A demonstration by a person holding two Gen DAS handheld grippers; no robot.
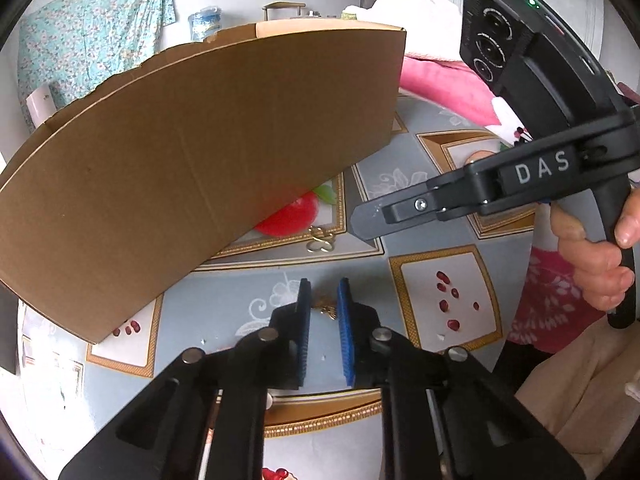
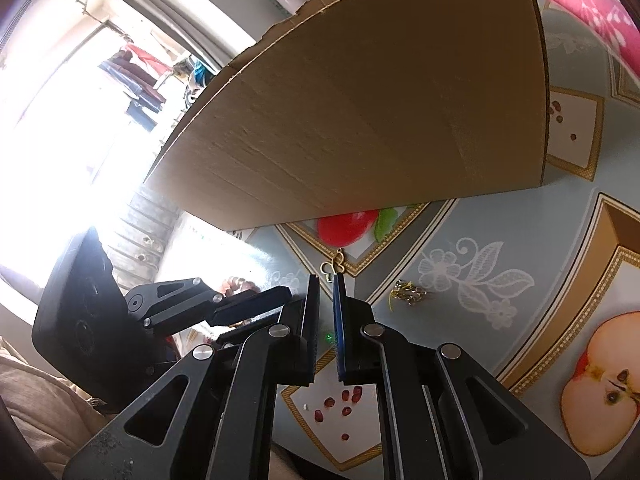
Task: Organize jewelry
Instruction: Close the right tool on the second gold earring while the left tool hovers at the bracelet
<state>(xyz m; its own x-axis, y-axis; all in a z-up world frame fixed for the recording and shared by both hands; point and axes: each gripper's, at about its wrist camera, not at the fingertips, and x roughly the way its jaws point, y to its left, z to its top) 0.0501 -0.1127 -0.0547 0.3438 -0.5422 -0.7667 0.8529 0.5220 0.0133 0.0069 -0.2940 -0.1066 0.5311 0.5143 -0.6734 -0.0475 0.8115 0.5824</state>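
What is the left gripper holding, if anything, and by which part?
The left gripper appears shut on a small gold piece, pinched between its blue pads near the tips; which part of the piece cannot be told.

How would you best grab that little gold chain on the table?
Pinch the chain across its bunched middle, coming from straight above. It lies flat in a small heap on the table, so no edge stands up to catch from the side.
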